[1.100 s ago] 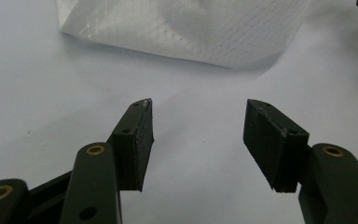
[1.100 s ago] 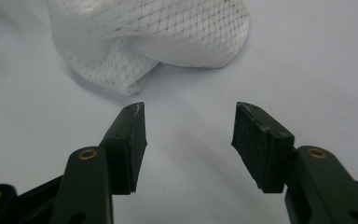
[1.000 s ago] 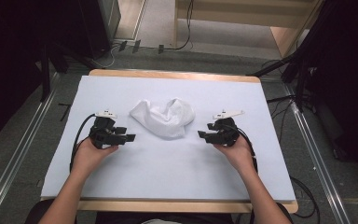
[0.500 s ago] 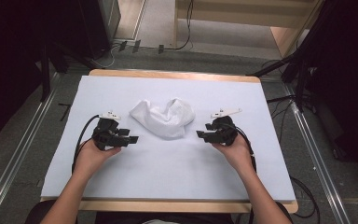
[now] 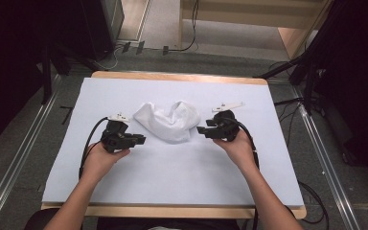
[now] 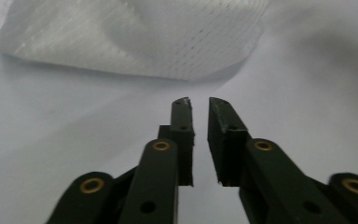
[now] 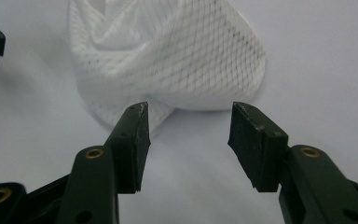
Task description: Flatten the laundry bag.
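We have the table [image 5: 67,172] under a pale sheet that takes up most of the high view, likely laid so the cloth work reads cleanly against it. In the middle lies the white mesh bag [image 5: 167,120], crumpled in a loose heap, and we hold a tool on either side of it, both pointing inward, which suggests we mean to take it by two edges. Our left gripper [image 5: 141,139] sits just short of the bag's near edge; its jaws have just been closing and now stand almost together, a thin gap left and nothing between them. Our right gripper [image 5: 201,130] keeps its jaws well apart, aimed at the bag's lower fold, not touching. We can read no label or writing anywhere
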A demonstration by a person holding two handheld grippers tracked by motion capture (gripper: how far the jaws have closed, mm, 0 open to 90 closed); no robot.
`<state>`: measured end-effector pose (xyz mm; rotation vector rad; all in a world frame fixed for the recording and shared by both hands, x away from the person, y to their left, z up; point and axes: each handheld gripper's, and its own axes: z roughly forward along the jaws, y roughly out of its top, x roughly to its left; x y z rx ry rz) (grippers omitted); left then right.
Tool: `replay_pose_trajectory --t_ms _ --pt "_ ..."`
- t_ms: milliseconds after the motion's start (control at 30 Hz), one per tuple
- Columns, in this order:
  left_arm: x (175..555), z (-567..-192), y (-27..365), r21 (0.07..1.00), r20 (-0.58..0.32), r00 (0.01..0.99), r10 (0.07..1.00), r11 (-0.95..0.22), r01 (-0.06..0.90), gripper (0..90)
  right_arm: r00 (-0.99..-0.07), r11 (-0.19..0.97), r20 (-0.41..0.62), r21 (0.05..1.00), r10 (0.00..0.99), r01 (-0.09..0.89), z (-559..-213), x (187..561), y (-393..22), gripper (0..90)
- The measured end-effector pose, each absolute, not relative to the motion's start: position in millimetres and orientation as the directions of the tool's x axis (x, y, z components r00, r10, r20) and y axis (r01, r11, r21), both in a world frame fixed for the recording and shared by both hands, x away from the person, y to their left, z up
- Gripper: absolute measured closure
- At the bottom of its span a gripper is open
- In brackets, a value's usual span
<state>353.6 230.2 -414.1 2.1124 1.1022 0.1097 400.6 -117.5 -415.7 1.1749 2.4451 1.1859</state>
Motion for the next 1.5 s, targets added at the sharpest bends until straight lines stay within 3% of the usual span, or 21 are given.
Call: replay_pose_trajectory --t_ms 100,400,600,700,833,867,900,1367,1500 --pt "358.8 -415.3 222.2 0.638 -0.241 0.65 0.721 -0.387 0.666 90.0 -0.679 0.374 0.166 0.73 0.715 0.573 -408.9 408.2 -110.1 44.2" --pt "380.3 -423.3 203.9 0.644 -0.301 0.634 0.712 -0.339 0.686 90.0 -0.705 0.397 0.161 0.73 0.691 0.556 -396.2 439.5 -85.3 37.2" --pt "384.9 -434.1 190.2 0.631 -0.279 0.641 0.714 -0.367 0.683 90.0 -0.708 0.397 0.159 0.735 0.688 0.55 -393.8 461.4 -65.3 36.5" --pt "387.2 -439.5 187.7 0.621 -0.282 0.64 0.715 -0.372 0.69 89.8 -0.703 0.4 0.159 0.726 0.693 0.559 -397.8 466.7 -60.5 40.9" --pt "391.2 -448.3 185.2 0.61 -0.276 0.628 0.728 -0.372 0.7 89.1 -0.718 0.419 0.187 0.703 0.67 0.574 -414.1 472.0 -54.1 69.8" --pt "391.2 -448.3 185.2 0.61 -0.276 0.628 0.728 -0.372 0.7 89.0 -0.718 0.419 0.187 0.703 0.67 0.574 -414.1 472.0 -54.1 69.8" --pt "393.0 -451.8 184.6 0.604 -0.274 0.624 0.731 -0.375 0.704 88.9 -0.726 0.427 0.19 0.701 0.661 0.572 -418.3 468.7 -53.3 81.3" --pt "401.4 -459.0 188.6 0.607 -0.32 0.592 0.739 -0.32 0.727 87.5 -0.798 0.443 0.069 0.802 0.599 0.401 -400.0 412.1 -52.3 84.3" --pt "398.5 -447.2 209.2 0.594 -0.328 0.581 0.744 -0.316 0.74 85.1 -0.802 0.465 0.031 0.802 0.596 0.376 -402.6 397.3 -52.5 84.2"
